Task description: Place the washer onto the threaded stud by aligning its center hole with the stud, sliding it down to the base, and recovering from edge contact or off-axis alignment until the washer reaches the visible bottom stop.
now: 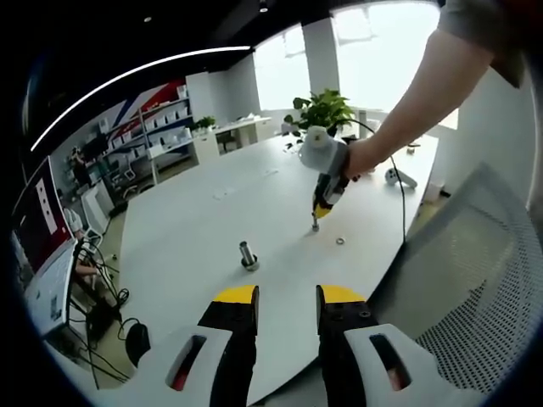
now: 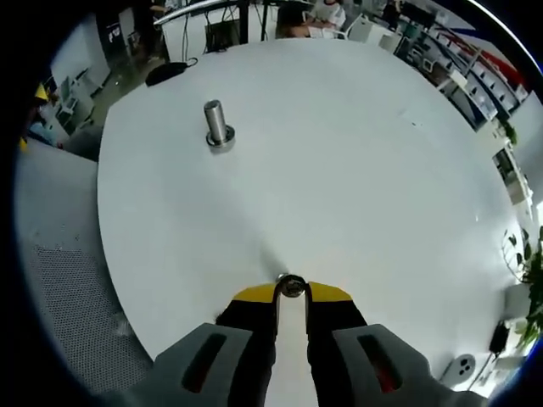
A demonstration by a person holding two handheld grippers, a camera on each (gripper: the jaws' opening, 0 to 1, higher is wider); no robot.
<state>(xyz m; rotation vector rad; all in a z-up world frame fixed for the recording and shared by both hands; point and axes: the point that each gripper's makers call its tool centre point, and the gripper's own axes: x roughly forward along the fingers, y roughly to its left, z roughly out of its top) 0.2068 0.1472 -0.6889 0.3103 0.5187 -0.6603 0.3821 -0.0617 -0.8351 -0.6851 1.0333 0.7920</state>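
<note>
A: Where is the washer (image 2: 291, 286) right now?

B: Pinched at the tips of the right hand-held gripper (image 2: 291, 290), which is clenched on its rim, low over the white counter (image 2: 356, 153). In the left gripper view that same gripper reaches down to the counter top with the person's hand (image 1: 361, 157) behind it.

A: And the stud (image 2: 215, 123)?

B: Standing upright on its round base, well apart from the washer, nearer the counter's curved edge. From the left side it sits just ahead of the left hand-held gripper (image 1: 287, 297), whose jaws stand apart and hold nothing.

A: How will the washer handle?

B: I'd judge it light, stiff and slick: a thin metal ring that can twist or pop out of a pinch. Holding it by the outer edge keeps the center hole free, which is what the stud needs. It should go on flat; tilted, it is likely to catch on the threads.

A: Room to move?

B: Plenty. The counter between washer and stud is bare. A second small ring (image 1: 340, 242) lies near the right gripper, and a mesh chair (image 1: 475, 254) stands at the near edge, so a dropped washer could roll off there.
</note>
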